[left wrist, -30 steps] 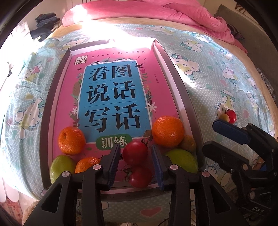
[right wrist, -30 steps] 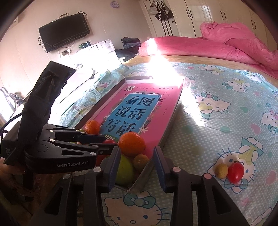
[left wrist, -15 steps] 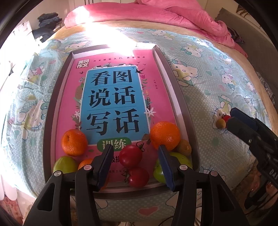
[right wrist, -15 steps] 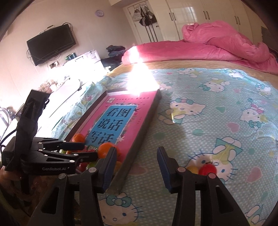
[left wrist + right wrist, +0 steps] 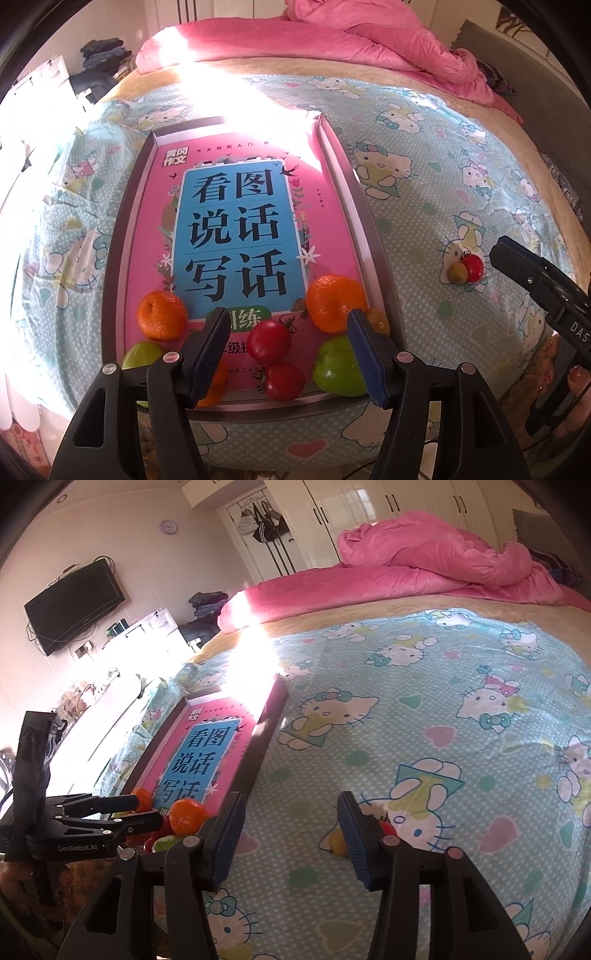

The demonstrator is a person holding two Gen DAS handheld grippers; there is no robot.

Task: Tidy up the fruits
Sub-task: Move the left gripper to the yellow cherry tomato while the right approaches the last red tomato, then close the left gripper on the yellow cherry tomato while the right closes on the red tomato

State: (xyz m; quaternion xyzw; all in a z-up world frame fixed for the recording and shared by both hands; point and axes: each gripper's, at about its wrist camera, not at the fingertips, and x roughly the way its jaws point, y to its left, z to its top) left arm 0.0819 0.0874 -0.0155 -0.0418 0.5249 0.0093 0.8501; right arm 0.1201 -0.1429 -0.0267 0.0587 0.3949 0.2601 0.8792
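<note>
A dark tray (image 5: 373, 266) lined with a pink book holds the fruit at its near end: two oranges (image 5: 334, 302), two red tomatoes (image 5: 269, 341) and two green apples (image 5: 338, 365). My left gripper (image 5: 286, 321) hovers over the tomatoes. Its jaws are opening and the pads touch nothing. On the sheet to the right of the tray lie a small red tomato (image 5: 472, 267) and a small yellowish fruit (image 5: 457, 272). My right gripper (image 5: 290, 805) points at the sheet beside them, its jaws opening and empty. Its right finger half hides the yellowish fruit (image 5: 337, 840).
A third orange (image 5: 218, 384) and a small brown fruit (image 5: 378, 319) sit partly behind my left fingers. A bunched pink duvet (image 5: 424, 568) covers the far end of the bed. The tray lies near the bed's front edge, and a patterned sheet (image 5: 424, 716) stretches to its right.
Both pairs of jaws have widened. My right gripper has swung right, away from the tray's corner, and now points at the sheet by the two small fruits. The left gripper has barely moved.
</note>
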